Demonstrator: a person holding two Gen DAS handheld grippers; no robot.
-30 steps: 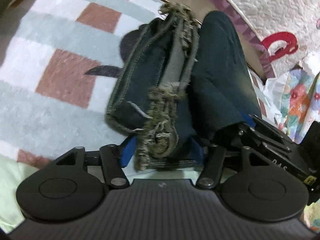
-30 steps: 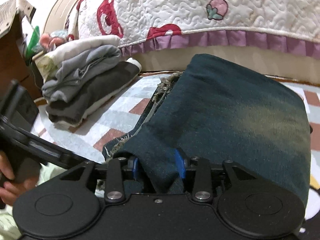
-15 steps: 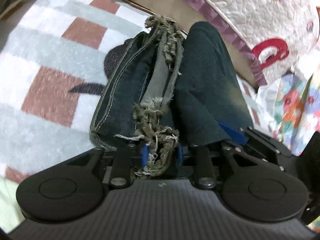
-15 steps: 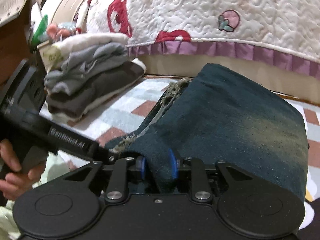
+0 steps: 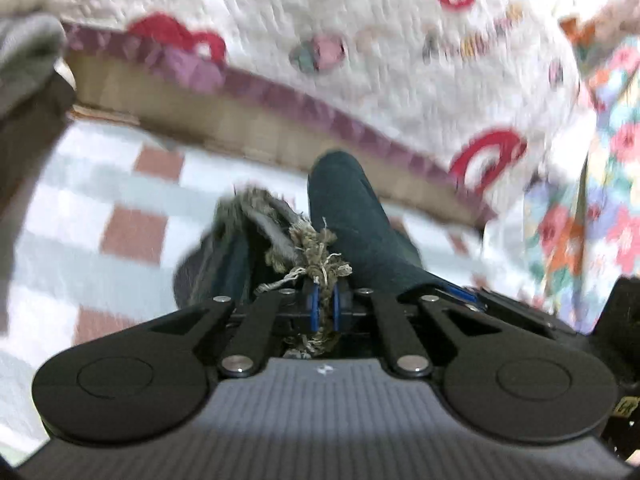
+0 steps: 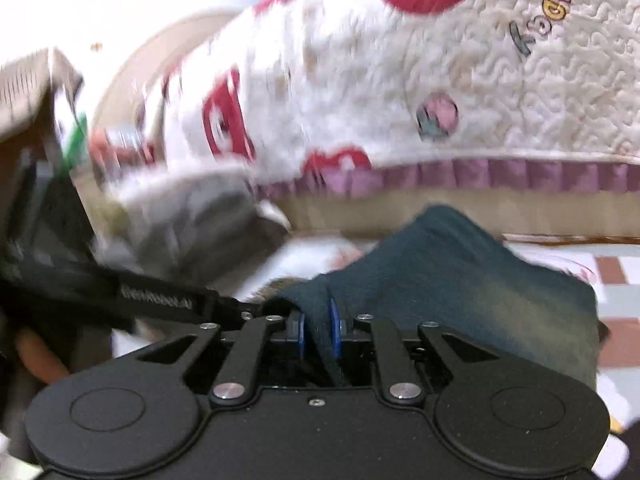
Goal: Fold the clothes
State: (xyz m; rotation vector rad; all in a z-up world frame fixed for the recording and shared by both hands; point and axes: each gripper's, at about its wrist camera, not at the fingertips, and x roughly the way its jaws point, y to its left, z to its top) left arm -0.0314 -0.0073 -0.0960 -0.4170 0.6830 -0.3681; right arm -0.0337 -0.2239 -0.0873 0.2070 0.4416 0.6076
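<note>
Dark blue folded jeans with frayed hems hang lifted off the checked rug. My left gripper is shut on the frayed hem end of the jeans. Seen from the right wrist, the same jeans drape ahead, and my right gripper is shut on a fold of the denim. The left gripper's black body reaches in from the left of that view, with a person's hand on it. Both views are motion-blurred.
A quilted white bedspread with red prints and a purple frill hangs down a bed side straight ahead. A stack of folded grey and white clothes sits on the rug at left. Floral fabric lies at the right.
The left gripper went from open to shut on the frayed hem. Both grippers have risen and tilted up with the jeans, so the bedspread now fills the upper views.
</note>
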